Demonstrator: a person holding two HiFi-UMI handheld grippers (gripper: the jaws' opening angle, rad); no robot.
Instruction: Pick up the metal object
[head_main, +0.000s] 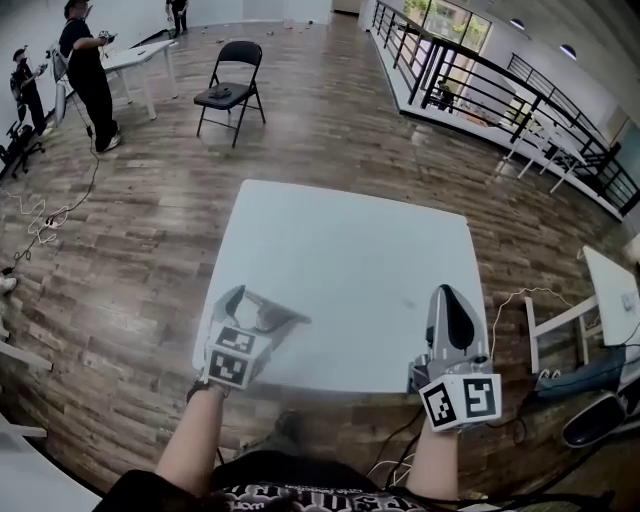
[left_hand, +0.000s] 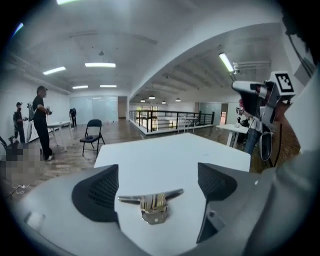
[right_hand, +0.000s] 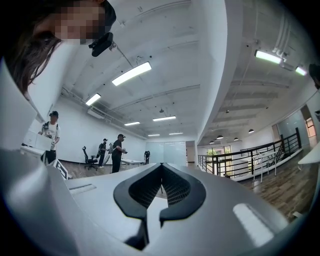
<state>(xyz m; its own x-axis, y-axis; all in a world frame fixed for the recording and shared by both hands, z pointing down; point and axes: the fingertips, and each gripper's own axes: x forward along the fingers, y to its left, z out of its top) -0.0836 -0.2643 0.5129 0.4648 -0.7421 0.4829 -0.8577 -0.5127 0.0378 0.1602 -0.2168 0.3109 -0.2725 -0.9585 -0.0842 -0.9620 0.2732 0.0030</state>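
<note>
Left claw (left_hand: 157, 186) wide astride the metal object (left_hand: 153, 207) on the white table (head_main: 340, 260); right claw (right_hand: 161, 187) tight together, empty.

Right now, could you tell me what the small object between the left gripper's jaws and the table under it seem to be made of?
The small object looks like metal: shiny silver arms with glints, a yellowish ribbed middle, perhaps brass-plated. The table seems matte white plastic or laminate: even, no grain, no sharp reflection.

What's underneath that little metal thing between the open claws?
Only the white table; the metal piece rests directly on it. The spot it covers and its underside cannot be seen.
</note>
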